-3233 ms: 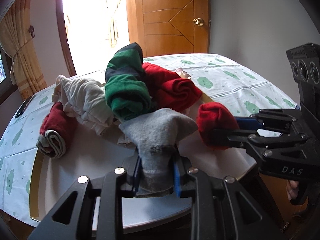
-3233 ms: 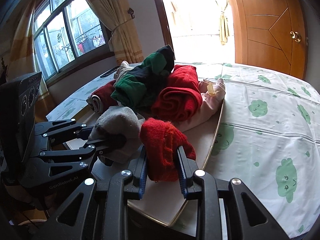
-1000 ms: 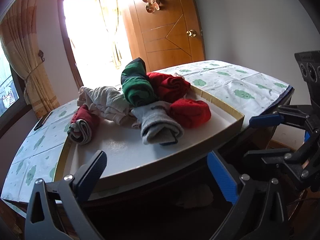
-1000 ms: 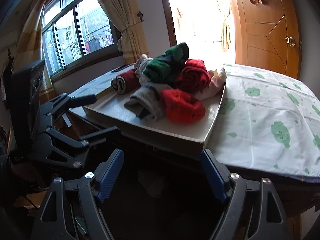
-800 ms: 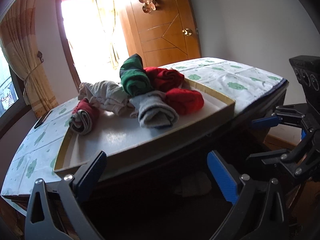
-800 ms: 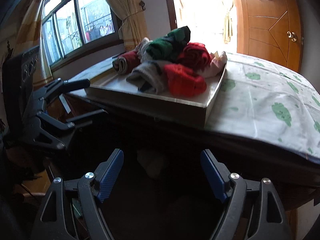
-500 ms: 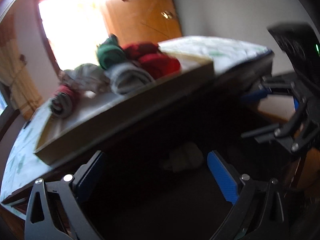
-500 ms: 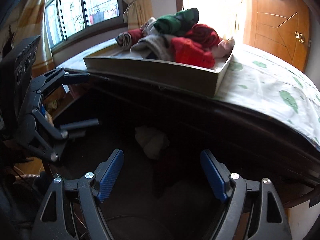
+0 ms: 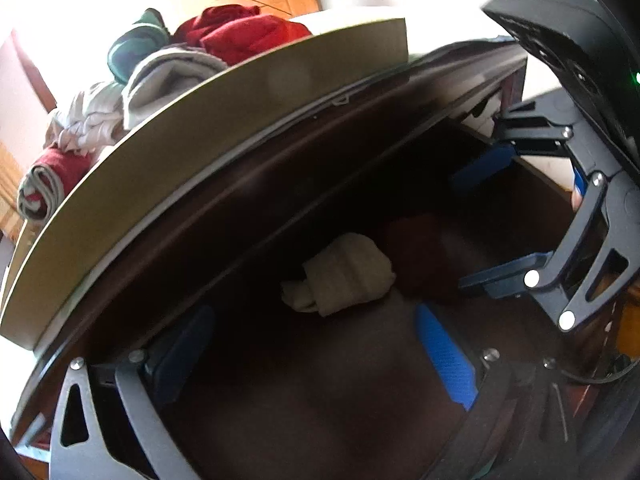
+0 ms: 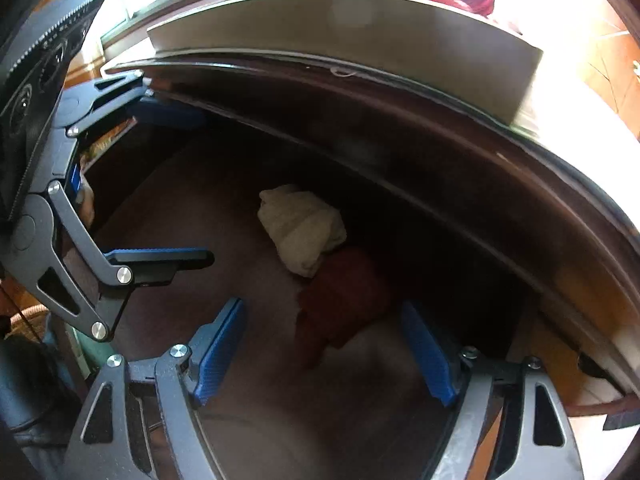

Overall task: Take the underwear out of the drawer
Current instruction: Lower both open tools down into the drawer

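Note:
Both grippers reach into the dark open drawer point(image 9: 320, 400) below the tabletop. A rolled cream underwear point(image 9: 340, 276) lies on the drawer floor, with a dark red roll point(image 9: 424, 248) beside it; both also show in the right wrist view, cream point(image 10: 302, 228) and dark red point(image 10: 344, 292). My left gripper point(image 9: 316, 344) is open and empty, just short of the cream roll. My right gripper point(image 10: 324, 340) is open and empty, its jaws on either side of the dark red roll's near end.
A shallow tray point(image 9: 224, 120) sits on the tabletop above the drawer, holding several rolled garments: red point(image 9: 240, 36), grey point(image 9: 168, 72), green, white. The dark wooden table edge point(image 10: 440, 152) overhangs the drawer. The right gripper appears at the right of the left view point(image 9: 508, 216).
Both grippers let go of the grey and red rolls on the tray, opened, and dropped from tray height down into the drawer. The cream and dark red rolls are now close ahead.

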Demonstrator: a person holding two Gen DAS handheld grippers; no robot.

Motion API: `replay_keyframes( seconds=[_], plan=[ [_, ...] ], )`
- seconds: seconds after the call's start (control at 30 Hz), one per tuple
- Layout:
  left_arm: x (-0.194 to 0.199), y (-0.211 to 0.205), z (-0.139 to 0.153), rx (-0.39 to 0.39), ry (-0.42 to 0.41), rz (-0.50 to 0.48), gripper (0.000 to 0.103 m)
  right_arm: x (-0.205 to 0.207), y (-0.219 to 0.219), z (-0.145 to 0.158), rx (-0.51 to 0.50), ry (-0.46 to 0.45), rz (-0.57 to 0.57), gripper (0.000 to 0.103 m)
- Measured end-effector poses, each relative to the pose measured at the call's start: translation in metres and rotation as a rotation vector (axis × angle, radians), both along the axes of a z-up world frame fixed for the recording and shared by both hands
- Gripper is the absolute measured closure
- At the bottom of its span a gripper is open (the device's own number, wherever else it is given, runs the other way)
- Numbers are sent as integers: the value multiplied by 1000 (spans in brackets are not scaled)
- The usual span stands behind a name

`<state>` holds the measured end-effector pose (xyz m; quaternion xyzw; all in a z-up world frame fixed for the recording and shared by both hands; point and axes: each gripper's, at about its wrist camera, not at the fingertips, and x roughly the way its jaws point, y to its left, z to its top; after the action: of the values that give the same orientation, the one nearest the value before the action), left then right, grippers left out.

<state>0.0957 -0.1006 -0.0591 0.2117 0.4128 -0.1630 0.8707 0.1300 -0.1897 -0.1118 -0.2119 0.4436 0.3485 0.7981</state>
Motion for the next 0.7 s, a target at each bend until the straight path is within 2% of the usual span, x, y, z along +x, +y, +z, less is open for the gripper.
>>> replay_keyframes(
  seconds=[0.37, 0.7],
  plan=[
    [-6, -11, -10, 77, -31, -130, 1, 4, 19, -12, -95, -37, 61, 22],
    [0, -11, -24, 113, 2, -148, 1, 13, 30, -33, -170, 31, 102, 23]
  ],
)
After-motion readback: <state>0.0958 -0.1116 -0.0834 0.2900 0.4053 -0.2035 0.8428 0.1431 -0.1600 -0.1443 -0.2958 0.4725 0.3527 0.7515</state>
